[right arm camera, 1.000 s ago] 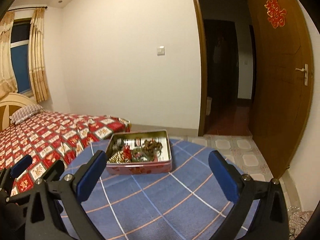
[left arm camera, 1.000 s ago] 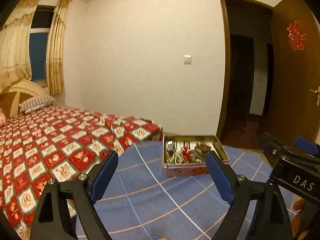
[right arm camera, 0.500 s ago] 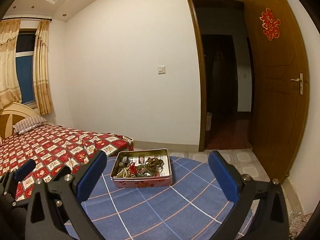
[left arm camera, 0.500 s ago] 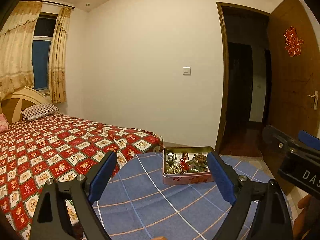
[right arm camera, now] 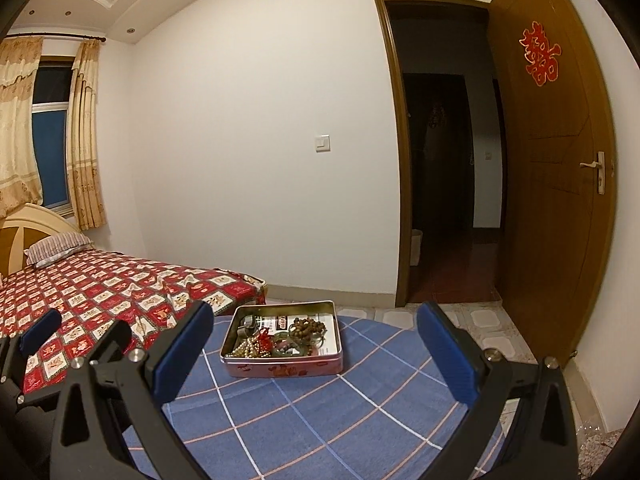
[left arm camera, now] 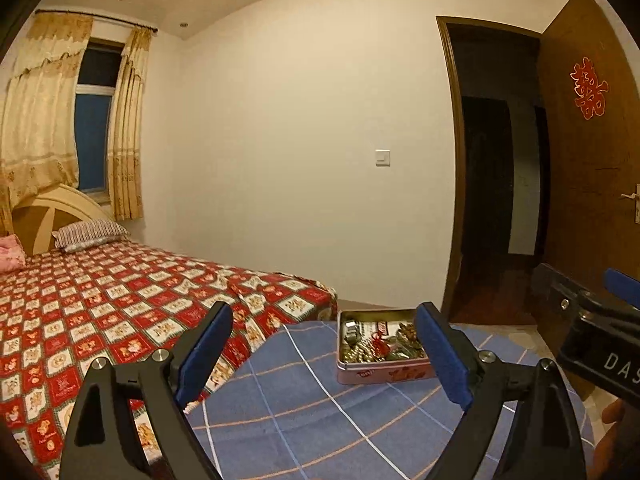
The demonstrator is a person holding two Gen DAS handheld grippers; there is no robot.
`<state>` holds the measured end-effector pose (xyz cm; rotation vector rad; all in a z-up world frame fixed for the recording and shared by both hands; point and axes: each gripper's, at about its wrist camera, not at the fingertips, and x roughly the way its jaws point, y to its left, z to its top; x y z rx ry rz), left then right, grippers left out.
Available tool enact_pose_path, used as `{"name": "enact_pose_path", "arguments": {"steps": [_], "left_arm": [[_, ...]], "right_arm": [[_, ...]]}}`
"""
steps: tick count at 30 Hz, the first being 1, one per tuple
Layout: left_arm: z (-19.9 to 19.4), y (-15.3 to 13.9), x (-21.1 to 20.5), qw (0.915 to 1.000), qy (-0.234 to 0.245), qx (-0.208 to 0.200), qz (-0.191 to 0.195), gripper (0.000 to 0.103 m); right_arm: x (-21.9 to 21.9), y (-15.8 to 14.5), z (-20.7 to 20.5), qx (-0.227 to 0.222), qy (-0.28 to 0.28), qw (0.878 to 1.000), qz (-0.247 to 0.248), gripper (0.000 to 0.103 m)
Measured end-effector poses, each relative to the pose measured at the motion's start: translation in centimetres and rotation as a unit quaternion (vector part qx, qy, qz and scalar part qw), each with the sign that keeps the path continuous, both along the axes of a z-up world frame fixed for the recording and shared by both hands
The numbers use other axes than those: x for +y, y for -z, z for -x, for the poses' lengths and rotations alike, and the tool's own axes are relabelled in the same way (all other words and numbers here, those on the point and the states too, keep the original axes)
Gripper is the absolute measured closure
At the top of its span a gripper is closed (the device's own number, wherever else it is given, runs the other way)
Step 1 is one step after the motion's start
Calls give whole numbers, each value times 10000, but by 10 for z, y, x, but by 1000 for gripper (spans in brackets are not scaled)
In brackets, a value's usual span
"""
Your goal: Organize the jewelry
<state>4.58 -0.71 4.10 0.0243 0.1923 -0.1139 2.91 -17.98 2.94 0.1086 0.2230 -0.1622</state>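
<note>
Both grippers are hanging spread wide, empty: left gripper (left arm camera: 324,350) and right gripper (right arm camera: 314,342), blue padded fingers on black frames. Beyond them a rectangular metal tin (right arm camera: 283,364) is sitting at the far edge of the blue checked tablecloth (right arm camera: 320,412), holding tangled gold chains, brown wooden beads (right arm camera: 307,326), something red; smaller pieces are blurring together
</note>
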Motion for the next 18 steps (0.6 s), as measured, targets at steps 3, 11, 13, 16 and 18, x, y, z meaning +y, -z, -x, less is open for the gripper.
{"name": "enact_pose_path", "arguments": {"steps": [3,11,13,16,18], "left_arm": [[0,-1,0,10000,-76,-30,-37,11],[6,-6,-2,9997,-62,-189,-122,11],[6,-7,-1,9998,-52,-174,-89,11],[4,-8,2,9999,-31,-93,26,11],[4,-8,4,9999,-13,-62,104,11]], "right_arm": [[0,0,1,11,4,10000,-20,0],[1,-2,4,-42,3,10000,40,0],[0,-3,5,-59,4,10000,25,0],[-1,-3,5,-78,1,10000,17,0],[-1,-3,5,-87,-15,10000,11,0]]}}
